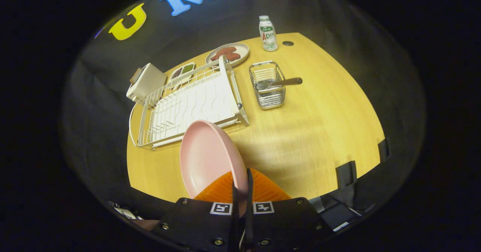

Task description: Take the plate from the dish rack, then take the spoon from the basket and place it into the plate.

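Warm light falls from above onto the worktop (319, 132), leaving it bright yellow while the surroundings sink into near darkness. A soft broad shadow darkens the wood ahead of the fingers (240, 192), which pinch the rim of the plate (204, 158). The rack (195, 101) and basket (267, 85) are sharp. Fisheye distortion bends the worktop's edges into curves, and detail smears and dims toward the rim
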The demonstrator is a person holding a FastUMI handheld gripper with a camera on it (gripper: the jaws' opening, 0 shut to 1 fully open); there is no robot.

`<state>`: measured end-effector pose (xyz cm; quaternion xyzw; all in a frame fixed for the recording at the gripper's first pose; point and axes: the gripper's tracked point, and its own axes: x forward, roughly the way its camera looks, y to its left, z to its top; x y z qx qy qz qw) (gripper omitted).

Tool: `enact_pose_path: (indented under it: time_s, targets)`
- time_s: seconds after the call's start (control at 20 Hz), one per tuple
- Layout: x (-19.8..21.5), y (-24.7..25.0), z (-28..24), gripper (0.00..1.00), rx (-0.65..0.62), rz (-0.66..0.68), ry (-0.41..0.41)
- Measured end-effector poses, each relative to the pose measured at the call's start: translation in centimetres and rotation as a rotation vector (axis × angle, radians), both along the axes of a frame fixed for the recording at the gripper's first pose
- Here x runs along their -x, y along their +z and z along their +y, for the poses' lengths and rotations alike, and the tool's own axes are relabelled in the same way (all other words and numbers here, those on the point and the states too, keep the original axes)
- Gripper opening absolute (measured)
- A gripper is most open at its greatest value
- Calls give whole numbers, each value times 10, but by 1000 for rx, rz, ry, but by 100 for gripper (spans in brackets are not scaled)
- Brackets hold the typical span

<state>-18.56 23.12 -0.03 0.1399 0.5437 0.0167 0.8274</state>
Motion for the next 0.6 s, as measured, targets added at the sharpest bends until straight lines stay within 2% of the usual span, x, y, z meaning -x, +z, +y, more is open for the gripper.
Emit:
enact_pose_path:
  time_s: [0.4,0.6]
  targets:
    - [1,-77,-4,6,-147,85,-11]
    - [-9,-84,3,8,-222,70,15]
